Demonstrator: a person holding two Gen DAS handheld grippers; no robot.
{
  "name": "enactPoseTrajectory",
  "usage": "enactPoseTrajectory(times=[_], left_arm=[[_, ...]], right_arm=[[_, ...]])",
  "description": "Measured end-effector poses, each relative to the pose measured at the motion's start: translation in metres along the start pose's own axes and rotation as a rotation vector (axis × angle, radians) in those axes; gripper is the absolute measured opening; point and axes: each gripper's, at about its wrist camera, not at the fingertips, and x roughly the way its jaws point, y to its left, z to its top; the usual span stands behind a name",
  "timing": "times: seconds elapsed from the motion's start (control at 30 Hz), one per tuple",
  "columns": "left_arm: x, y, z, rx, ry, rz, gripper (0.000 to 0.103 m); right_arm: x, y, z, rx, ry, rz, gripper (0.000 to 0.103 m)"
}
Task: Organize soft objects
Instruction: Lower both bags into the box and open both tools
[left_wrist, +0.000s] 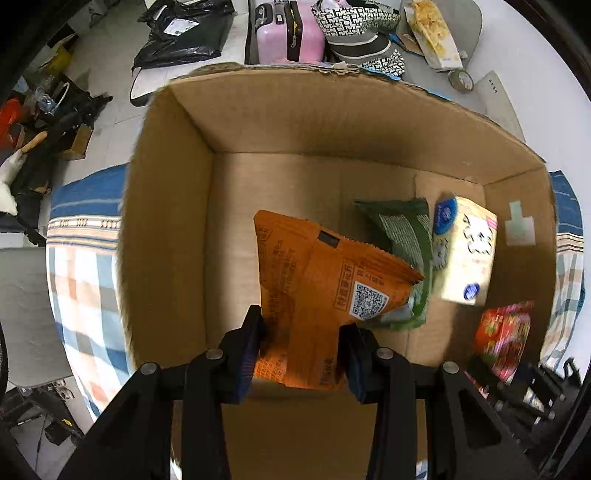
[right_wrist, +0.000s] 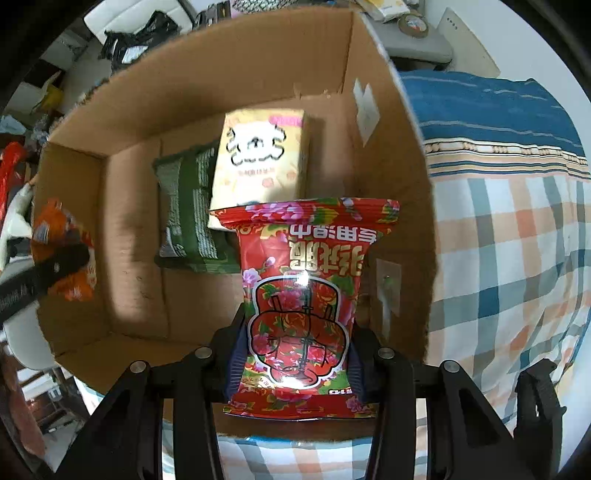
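Note:
My left gripper (left_wrist: 301, 350) is shut on an orange snack packet (left_wrist: 325, 291) and holds it over the open cardboard box (left_wrist: 166, 221). My right gripper (right_wrist: 295, 358) is shut on a red flowered packet (right_wrist: 301, 306) over the same box (right_wrist: 399, 206). Inside the box lie a green packet (left_wrist: 402, 236) and a pale yellow tissue pack (left_wrist: 469, 251); both also show in the right wrist view, the green packet (right_wrist: 188, 206) left of the tissue pack (right_wrist: 258, 162). The red packet shows blurred at the right in the left wrist view (left_wrist: 504, 336). The orange packet shows at the left in the right wrist view (right_wrist: 62, 251).
The box stands on a bed with a checked blue, orange and white cover (right_wrist: 509, 236). Beyond the box are a pink suitcase (left_wrist: 288, 33), black bags (left_wrist: 184, 33), patterned bags (left_wrist: 354, 22) and clutter on the floor at the left (left_wrist: 48, 122).

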Motion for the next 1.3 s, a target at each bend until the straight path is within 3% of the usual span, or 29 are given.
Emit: enactPoseTrajectory(times=[0.17,0.23,0.33,0.53,0.67,0.83,1.0,1.1,1.3], left_arm=[[0.014,-0.003,0.021,0.007,0.019,0.0,0.037],[0.02,-0.005,0.029,0.008,0.029,0.003,0.037],[0.024,-0.008,0.038,0.022,0.035,-0.002,0.037],[0.032,-0.012,0.052,0.035,0.057,0.014,0.039],[0.023,-0.008,0.052,0.005,0.045,0.001,0.042],[0.006,-0.006,0.051,-0.008,0.003,-0.012,0.046],[-0.025,-0.001,0.031,-0.003,-0.072,-0.006,0.048],[-0.042,0.0,0.013,0.007,-0.118,-0.007,0.06],[-0.072,0.003,-0.038,0.02,-0.201,0.005,0.064]], right_arm=[[0.016,0.008,-0.001,-0.056,0.025,-0.032,0.047],[0.02,0.011,0.0,-0.066,0.047,0.017,0.047],[0.03,0.019,0.002,-0.106,0.086,0.009,0.048],[0.046,0.017,0.009,-0.088,0.133,-0.006,0.049],[0.043,0.017,0.015,-0.09,0.119,-0.019,0.064],[0.027,0.018,0.02,-0.092,0.09,0.005,0.071],[0.003,0.016,0.016,-0.095,0.04,0.003,0.072],[-0.011,0.015,0.013,-0.096,0.013,0.005,0.072],[-0.035,0.019,-0.004,-0.111,-0.046,-0.004,0.072]])
